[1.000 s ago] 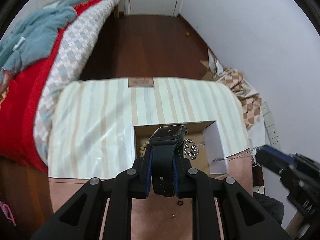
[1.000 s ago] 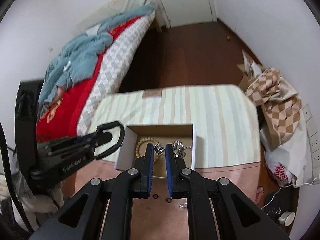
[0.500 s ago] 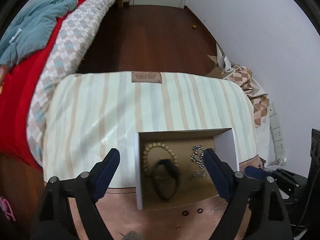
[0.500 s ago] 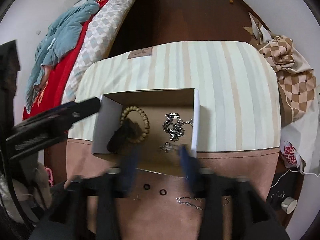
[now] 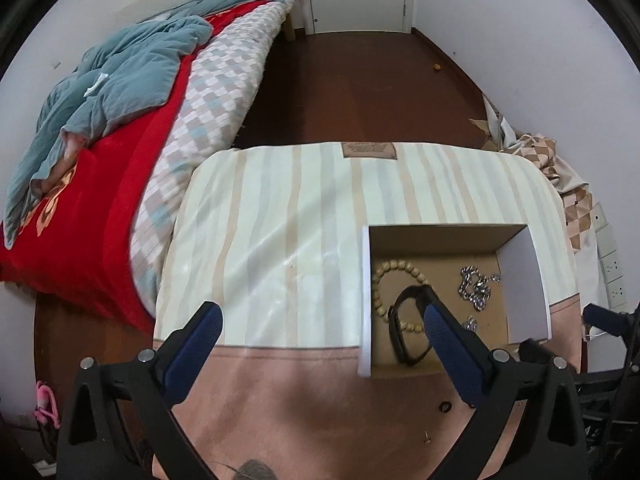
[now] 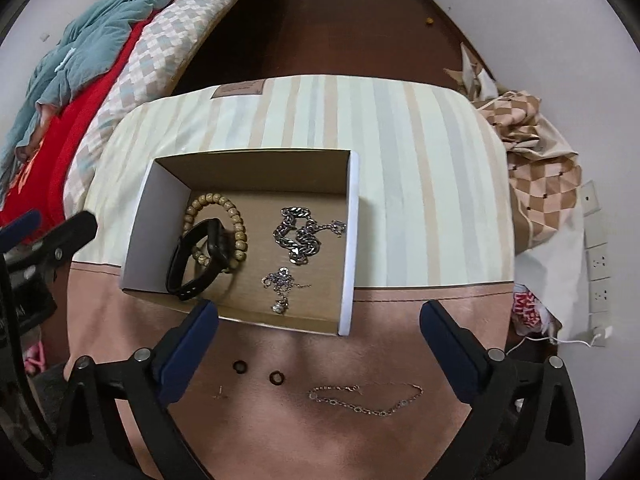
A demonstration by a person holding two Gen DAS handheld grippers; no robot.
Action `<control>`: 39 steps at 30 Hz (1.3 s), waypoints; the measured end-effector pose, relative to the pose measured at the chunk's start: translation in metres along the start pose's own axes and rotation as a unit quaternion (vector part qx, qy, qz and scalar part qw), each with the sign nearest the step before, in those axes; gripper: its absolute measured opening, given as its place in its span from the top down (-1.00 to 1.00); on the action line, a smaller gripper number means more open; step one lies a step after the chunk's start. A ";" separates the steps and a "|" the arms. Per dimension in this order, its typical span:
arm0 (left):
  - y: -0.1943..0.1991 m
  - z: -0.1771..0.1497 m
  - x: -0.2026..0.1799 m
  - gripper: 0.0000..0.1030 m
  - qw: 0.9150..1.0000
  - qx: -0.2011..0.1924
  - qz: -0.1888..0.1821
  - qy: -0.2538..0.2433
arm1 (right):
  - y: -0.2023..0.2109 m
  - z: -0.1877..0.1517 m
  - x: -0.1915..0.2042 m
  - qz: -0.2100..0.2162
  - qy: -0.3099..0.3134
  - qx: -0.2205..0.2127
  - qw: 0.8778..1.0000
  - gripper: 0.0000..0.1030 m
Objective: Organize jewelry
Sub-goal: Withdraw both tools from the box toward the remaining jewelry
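An open cardboard box (image 6: 352, 240) (image 5: 365, 300) sits on the striped table. Inside lie a black watch (image 6: 200, 256) (image 5: 404, 332) on a wooden bead bracelet (image 6: 224, 216) (image 5: 394, 270), a thick silver chain (image 6: 298, 236) (image 5: 476, 288) and a small silver pendant chain (image 6: 282, 286). On the pink cloth in front of the box lie two dark rings (image 6: 258, 372), a thin chain bracelet (image 6: 364, 398) and a small earring (image 6: 219, 392). My left gripper (image 5: 320, 336) is open and empty, left of the box. My right gripper (image 6: 318, 332) is open and empty, above the box's front edge.
A bed (image 5: 120, 128) with red and checked covers and a blue blanket lies to the left. Dark wooden floor (image 5: 352, 84) lies beyond the table. Checked bags (image 6: 536, 152) and wall sockets (image 6: 596, 232) are on the right. The left gripper shows at the right wrist view's left edge (image 6: 44, 240).
Left gripper opened and dropped the black watch into the box, then drew back left. Right gripper opened, left the small silver chain in the box, and pulled back.
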State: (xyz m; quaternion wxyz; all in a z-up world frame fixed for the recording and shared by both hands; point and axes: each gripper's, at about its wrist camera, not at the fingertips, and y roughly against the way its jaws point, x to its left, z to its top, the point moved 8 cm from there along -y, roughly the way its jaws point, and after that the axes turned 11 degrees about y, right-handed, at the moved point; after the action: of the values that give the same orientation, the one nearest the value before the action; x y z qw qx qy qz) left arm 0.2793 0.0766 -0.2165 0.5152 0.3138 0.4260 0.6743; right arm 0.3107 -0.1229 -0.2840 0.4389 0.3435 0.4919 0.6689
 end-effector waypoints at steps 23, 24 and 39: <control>0.103 -0.006 0.003 -1.00 0.997 -0.078 0.006 0.008 | 0.118 -0.009 0.000 -0.057 -0.024 -0.095 0.994 -0.98; 0.108 -0.007 0.003 -1.00 0.997 -0.080 0.004 0.008 | 0.123 -0.011 0.000 -0.059 -0.023 -0.099 0.993 -0.98; 0.134 -0.029 0.012 -1.00 0.994 -0.100 -0.009 0.036 | 0.169 -0.041 -0.008 -0.038 -0.052 -0.143 0.988 -0.98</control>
State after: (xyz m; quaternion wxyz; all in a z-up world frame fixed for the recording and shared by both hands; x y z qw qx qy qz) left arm 0.1933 0.0665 -0.1089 0.5342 0.2331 0.3773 0.7197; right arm 0.2345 -0.1667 -0.1334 0.5337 0.2929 0.3801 0.6964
